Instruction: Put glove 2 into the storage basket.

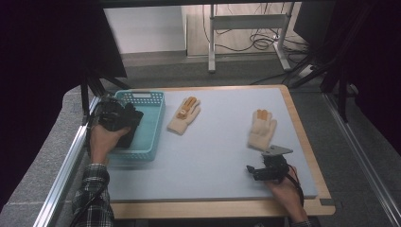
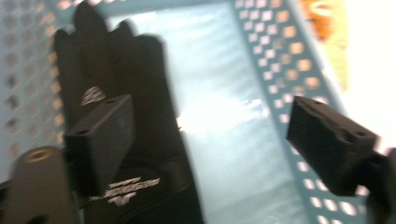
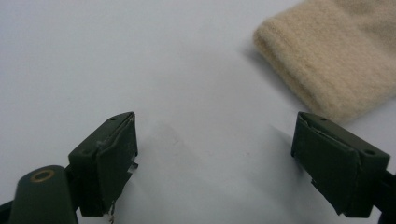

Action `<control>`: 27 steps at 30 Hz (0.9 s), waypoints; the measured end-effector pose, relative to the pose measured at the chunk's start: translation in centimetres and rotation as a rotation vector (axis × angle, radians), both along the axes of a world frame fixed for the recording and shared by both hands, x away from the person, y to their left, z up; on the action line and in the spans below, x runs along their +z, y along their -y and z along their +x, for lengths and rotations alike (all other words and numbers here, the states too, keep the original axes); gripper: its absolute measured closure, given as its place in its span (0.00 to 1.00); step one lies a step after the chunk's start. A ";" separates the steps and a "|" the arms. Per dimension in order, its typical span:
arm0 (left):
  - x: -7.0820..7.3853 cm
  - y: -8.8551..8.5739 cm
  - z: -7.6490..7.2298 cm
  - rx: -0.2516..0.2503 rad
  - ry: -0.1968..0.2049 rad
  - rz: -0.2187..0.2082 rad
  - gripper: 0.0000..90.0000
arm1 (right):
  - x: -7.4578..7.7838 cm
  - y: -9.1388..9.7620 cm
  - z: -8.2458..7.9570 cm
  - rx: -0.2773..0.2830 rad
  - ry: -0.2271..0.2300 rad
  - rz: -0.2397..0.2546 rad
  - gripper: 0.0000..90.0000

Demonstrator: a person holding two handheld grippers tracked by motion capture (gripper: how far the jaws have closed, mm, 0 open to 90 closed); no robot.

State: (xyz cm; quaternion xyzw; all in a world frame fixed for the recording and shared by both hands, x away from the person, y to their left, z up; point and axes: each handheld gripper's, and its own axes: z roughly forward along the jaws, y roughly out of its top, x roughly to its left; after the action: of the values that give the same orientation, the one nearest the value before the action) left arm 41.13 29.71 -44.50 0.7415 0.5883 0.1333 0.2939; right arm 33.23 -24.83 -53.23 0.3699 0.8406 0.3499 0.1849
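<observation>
A black glove (image 2: 121, 70) with white print lies flat in the teal basket (image 2: 280, 56). My left gripper (image 2: 210, 116) hangs over it with its jaws wide apart and nothing pressed between the pads. From above, that gripper (image 1: 124, 118) is over the basket (image 1: 152, 137) at the table's left, with the black glove (image 1: 130, 135) under it. Two beige knit gloves with orange fingertips lie on the mat, one (image 1: 184, 116) beside the basket and one (image 1: 262, 128) to the right. My right gripper (image 3: 217, 128) is open and empty just above the mat, near the right glove's cuff (image 3: 336, 60).
The pale blue-grey mat (image 1: 213, 151) covers a wooden table whose edge shows at the front and right. Metal rails run along both sides of the table. Beyond the far edge stand desk legs (image 1: 212, 42) with cables on the floor.
</observation>
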 end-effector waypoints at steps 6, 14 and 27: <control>0.6 3.1 -1.1 -0.106 0.074 0.020 0.37 | 0.0 0.0 0.0 0.000 0.000 0.000 0.16; 1.4 6.9 -2.0 -0.221 0.146 -0.027 0.58 | 0.0 0.0 0.0 0.000 0.000 0.000 0.16; 0.8 15.1 -0.8 -0.333 0.143 -0.009 0.78 | 0.0 0.0 0.0 0.000 -0.001 0.000 0.16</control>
State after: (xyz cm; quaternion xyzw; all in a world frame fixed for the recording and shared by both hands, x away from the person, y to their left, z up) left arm 40.30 14.63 -43.74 0.8159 0.4355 0.1324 0.3565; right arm 33.23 -24.85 -53.23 0.3699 0.8407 0.3499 0.1845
